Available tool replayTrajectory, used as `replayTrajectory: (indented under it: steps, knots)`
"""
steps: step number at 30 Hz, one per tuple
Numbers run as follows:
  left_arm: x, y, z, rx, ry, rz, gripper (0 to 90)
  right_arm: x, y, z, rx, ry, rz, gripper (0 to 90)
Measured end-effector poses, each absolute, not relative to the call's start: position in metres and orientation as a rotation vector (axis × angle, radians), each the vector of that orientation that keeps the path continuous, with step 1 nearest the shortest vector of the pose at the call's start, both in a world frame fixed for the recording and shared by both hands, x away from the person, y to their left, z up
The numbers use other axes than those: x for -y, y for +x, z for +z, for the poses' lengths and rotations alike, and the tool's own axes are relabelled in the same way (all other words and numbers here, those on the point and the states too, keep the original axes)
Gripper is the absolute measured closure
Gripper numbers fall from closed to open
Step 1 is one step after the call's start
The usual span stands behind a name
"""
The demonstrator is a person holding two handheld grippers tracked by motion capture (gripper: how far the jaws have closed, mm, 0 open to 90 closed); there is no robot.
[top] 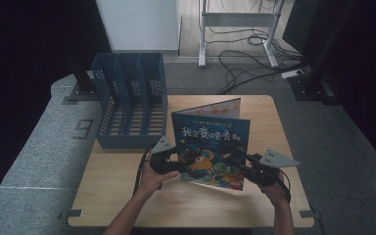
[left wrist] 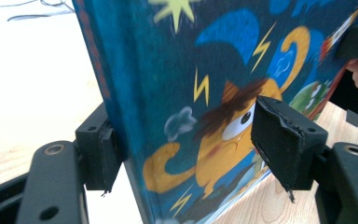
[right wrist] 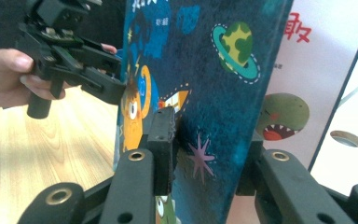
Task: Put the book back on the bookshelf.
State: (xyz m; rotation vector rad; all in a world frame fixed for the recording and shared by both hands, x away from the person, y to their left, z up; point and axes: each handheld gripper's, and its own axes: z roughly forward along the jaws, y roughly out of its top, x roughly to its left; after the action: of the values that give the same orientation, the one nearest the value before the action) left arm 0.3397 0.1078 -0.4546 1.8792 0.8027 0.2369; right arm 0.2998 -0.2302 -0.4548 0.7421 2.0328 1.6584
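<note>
At the far left of the high view a blue slotted file rack (top: 129, 100) is standing on the back left part of the wooden surface (top: 127, 196), its compartments facing up and toward the person. Just right of the rack's front corner, the left hand (top: 152, 177) is holding the left claw (top: 175, 165) against the left edge of a picture book (top: 214, 147). In the left gripper view, the jaws of this claw are straddling the book's spine edge: one pad is sitting behind the spine, while the other is standing a little clear of the illustrated cover, so the grip is looking loose rather than pressed.

The book itself is standing upright near the middle of the surface, slightly fanned open, its dark blue cover with the orange cartoon figure facing the person and its bottom edge resting on the wood.

Further right, the right claw (top: 248, 165) is reaching in from the right hand (top: 275, 190) and straddling the book's right edge. In the right gripper view, one pad is lying against the front cover and the other is sitting behind it, so it is gripping the cover.
</note>
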Motion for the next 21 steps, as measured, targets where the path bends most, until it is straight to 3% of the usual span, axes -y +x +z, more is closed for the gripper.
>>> replayTrajectory:
  steps: [10, 21]
  knots:
    - [-0.106, 0.333, -0.445, -0.745, 1.850, 0.271, 33.2, 0.233, 0.304, -0.462, -2.030, 0.785, 1.603, 59.9]
    - [-0.098, 0.321, -0.429, -0.671, 1.822, 0.331, 38.5, 0.229, 0.309, -0.467, -2.024, 0.843, 1.555, 46.2]
